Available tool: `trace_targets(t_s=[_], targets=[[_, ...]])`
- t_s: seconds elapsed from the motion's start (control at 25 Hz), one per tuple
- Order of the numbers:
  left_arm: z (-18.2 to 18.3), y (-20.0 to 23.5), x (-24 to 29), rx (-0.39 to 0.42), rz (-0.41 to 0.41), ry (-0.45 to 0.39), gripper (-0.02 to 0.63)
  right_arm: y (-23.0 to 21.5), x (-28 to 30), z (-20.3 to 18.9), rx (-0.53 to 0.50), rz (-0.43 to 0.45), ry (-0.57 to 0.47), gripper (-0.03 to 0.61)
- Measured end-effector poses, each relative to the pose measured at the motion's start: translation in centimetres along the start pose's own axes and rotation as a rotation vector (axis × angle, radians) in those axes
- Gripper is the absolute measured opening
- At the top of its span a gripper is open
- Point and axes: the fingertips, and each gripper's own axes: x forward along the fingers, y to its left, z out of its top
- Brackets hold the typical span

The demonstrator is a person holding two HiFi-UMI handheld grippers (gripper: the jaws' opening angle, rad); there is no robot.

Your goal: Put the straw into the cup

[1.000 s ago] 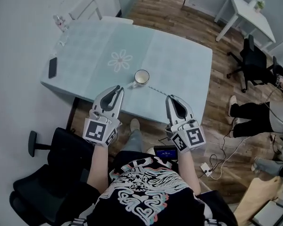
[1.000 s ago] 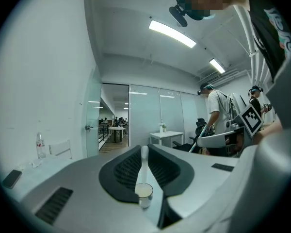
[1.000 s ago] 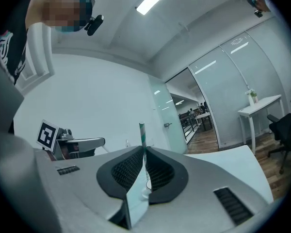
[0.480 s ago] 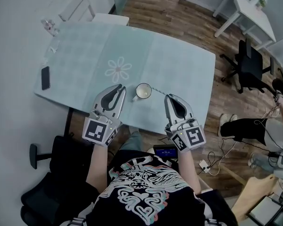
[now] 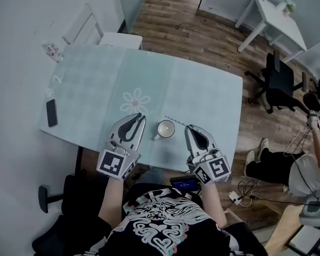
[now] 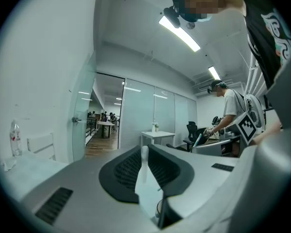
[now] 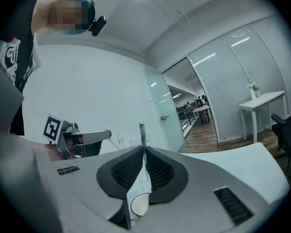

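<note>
- Both grippers have been carried forward; the cup (image 5: 165,128) is now flanked by them.
- The straw (image 5: 176,120) is clamped by the right gripper (image 5: 191,127), slanting to the upper left above the cup.
- The left gripper (image 5: 140,116) is narrowly parted, empty.

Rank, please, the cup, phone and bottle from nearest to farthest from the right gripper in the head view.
1. The cup, just left of the right gripper.
2. The phone, at the left edge of the table.
3. The bottle, at the far left corner.
</note>
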Motion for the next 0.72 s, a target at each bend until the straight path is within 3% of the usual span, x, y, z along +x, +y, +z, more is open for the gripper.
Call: trace_targets(t_s=[0.28,0.72], targets=[[1.4,0.1,0.5,0.004,-0.029,-0.036,0.041,0.4,0.3,1.6,-0.019,-0.003,-0.030,0.011],[3.5,-0.6,0.2,0.047,0.047,-0.068,0.041,0.4,-0.2,4.3,-0.050,0.088,-0.053,0.011]])
